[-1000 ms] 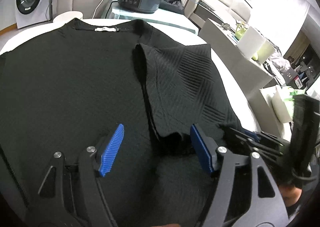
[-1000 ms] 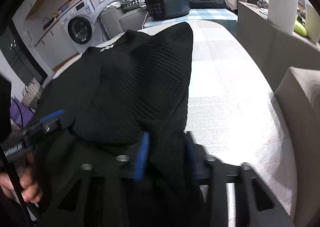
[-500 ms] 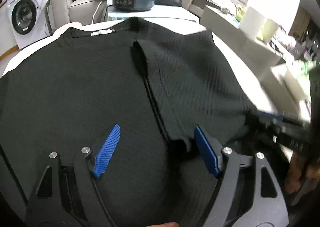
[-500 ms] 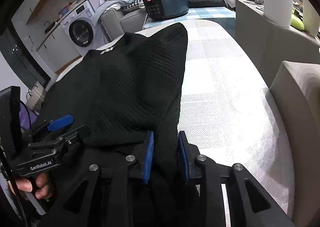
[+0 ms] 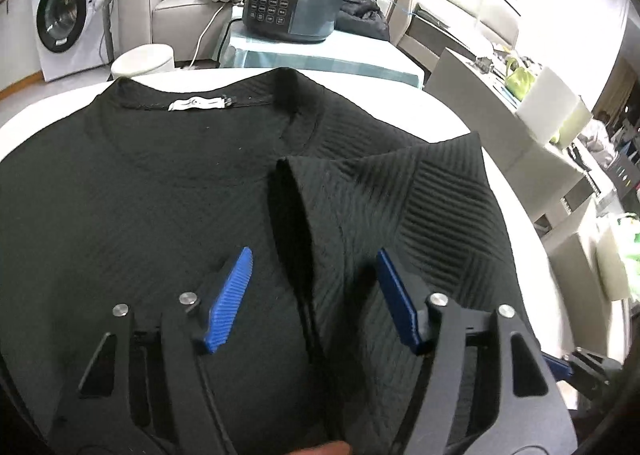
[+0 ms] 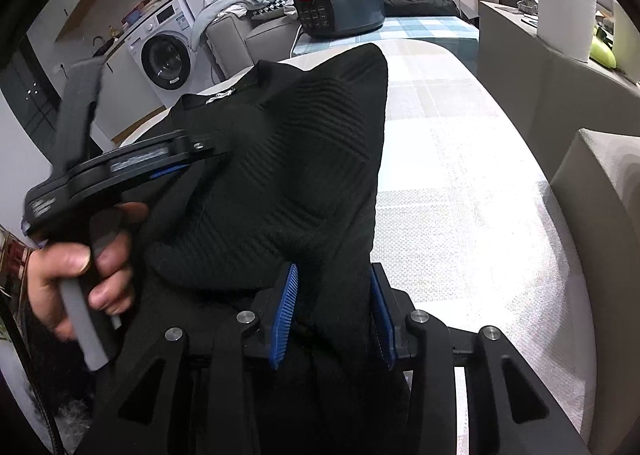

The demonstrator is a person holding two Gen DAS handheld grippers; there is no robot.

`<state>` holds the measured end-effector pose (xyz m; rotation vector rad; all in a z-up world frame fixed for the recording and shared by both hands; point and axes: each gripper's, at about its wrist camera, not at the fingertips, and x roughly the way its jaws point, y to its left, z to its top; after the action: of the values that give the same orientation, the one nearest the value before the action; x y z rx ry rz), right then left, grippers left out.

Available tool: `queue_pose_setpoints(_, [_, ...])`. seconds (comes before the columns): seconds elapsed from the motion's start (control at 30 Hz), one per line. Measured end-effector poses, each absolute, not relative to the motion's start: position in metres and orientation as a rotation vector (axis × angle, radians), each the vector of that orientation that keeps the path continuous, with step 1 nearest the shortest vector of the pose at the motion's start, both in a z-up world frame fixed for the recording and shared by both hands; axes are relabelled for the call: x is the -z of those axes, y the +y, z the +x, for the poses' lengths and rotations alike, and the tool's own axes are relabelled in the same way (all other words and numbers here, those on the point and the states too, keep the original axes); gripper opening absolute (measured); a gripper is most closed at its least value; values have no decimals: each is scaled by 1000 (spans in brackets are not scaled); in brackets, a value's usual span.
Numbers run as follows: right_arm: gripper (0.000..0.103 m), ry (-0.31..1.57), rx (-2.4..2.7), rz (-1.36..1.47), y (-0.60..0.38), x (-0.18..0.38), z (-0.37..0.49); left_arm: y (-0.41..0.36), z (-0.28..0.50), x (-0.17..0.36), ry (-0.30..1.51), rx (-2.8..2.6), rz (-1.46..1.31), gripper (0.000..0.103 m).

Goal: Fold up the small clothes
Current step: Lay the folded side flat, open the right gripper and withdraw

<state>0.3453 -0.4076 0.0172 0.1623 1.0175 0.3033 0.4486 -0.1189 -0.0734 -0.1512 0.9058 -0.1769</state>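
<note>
Only a white neck label (image 5: 195,104), text unreadable, on black top (image 5: 120,215); left gripper (image 5: 314,289) fingers closing, right gripper (image 6: 334,313) fingers opening round fold.

Black top (image 5: 160,195): lower hem cut off by bottom edge in left wrist view, left sleeve lost past left edge. Folded-over flap (image 6: 296,183): lower end hidden between blue pads (image 6: 285,315) at lower centre of right wrist view; whether pads press cloth, cannot tell. Left gripper (image 6: 120,171) motion-blurred at left, tips hidden against fabric. Hand (image 6: 76,279) partly cut by left edge. Table (image 6: 460,215) near edge hidden under gripper body
</note>
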Motion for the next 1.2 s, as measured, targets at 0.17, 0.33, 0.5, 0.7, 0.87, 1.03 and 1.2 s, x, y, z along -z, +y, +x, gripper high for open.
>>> queue_pose_setpoints(0.17, [37,1021,-295,140,-404,-18,345,-133,453,74,894,205,-73,42])
queue_pose_setpoints(0.33, [37,1023,-286,123,-401,-19,346,-137,456,76,880,198,-50,12])
queue_pose_setpoints(0.5, [37,1021,-284,120,-401,-18,343,-127,456,76,873,201,-92,5])
queue_pose_setpoints(0.7, [37,1022,-275,96,-399,-19,343,-125,454,74,912,167,-86,10])
queue_pose_setpoints(0.87, [40,1001,-265,113,-401,-27,339,-109,426,56,915,159,-135,51])
queue_pose_setpoints(1.03, [50,932,-251,92,-394,-44,332,-84,381,40,910,71,-147,83])
queue_pose_setpoints(1.2, [76,888,-269,74,-377,-55,325,-50,335,37,950,29,-218,93])
